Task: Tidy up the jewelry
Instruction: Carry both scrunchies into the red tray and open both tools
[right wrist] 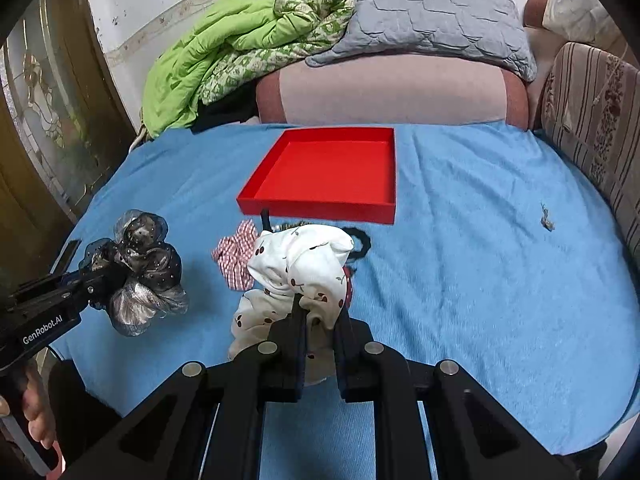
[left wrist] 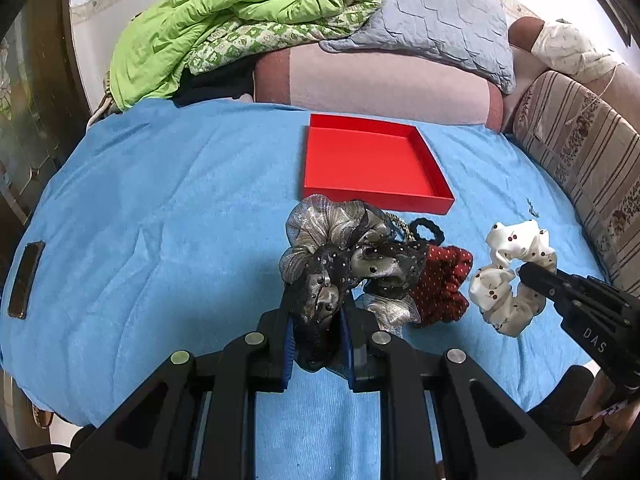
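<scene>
Two claws grip: left claw (left wrist: 316,320) silver-black scrunchie (left wrist: 340,248); right claw (right wrist: 320,320) seemingly cherry-print scrunchie (right wrist: 308,264).

Two fisheye views, one mounted behind each pair of tongs, angled steeply down over a blue sheet (left wrist: 160,200) on the bed.

Left wrist view: looked forward along the left tongs (left wrist: 318,312), close above the near edge of the bed; right tongs (left wrist: 524,272) entered from the lower right.

Right wrist view: looked the same way along the right tongs (right wrist: 320,312), set slightly further right; left tongs (right wrist: 104,276) entered from the left.

Shared by both: red tray (left wrist: 436,196) mid-bed, green quilt (left wrist: 200,20), grey pillow (left wrist: 432,12) beyond, both near.
</scene>
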`<state>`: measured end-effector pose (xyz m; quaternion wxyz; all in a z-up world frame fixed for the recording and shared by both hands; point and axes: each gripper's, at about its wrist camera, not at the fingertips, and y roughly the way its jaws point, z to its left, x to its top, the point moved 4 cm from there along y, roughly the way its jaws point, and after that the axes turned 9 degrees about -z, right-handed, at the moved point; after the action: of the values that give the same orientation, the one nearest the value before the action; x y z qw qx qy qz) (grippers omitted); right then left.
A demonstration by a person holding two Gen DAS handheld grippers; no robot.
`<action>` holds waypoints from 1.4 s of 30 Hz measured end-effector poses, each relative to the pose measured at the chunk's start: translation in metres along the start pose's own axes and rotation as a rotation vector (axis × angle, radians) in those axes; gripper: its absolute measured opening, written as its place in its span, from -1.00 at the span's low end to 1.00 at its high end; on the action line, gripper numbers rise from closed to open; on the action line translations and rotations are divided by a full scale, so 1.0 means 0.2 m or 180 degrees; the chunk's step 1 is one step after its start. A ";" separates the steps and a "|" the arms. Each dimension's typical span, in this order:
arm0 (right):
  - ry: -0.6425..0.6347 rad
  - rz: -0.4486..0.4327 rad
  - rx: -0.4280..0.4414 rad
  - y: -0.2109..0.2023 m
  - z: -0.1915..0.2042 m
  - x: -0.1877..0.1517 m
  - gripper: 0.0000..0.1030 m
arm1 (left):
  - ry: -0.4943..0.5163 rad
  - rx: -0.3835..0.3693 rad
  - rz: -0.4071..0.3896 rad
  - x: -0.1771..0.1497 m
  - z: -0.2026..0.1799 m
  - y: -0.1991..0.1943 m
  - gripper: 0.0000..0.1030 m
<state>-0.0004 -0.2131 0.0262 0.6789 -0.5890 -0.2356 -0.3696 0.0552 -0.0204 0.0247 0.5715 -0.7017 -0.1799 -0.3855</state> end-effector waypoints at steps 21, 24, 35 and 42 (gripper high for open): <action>0.0074 -0.0112 -0.0043 0.18 -0.08 0.36 -0.75 | 0.0055 0.0035 -0.0190 0.40 0.02 0.19 -0.65; 0.0105 -0.0090 -0.0064 0.22 -0.11 0.38 -0.75 | 0.0095 0.0024 -0.0213 0.46 0.00 0.23 -0.65; 0.0187 -0.0074 -0.0130 0.43 -0.24 0.58 -0.75 | 0.0278 0.0124 -0.0233 0.69 -0.05 0.47 -0.64; 0.0225 -0.0038 -0.0195 0.65 -0.32 0.75 -0.75 | 0.0261 0.0107 -0.0128 0.85 -0.06 0.75 -0.64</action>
<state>0.1846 -0.3043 0.0457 0.6662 -0.5947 -0.2035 -0.4013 0.2641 -0.1060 0.0531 0.5823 -0.6718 -0.1768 -0.4223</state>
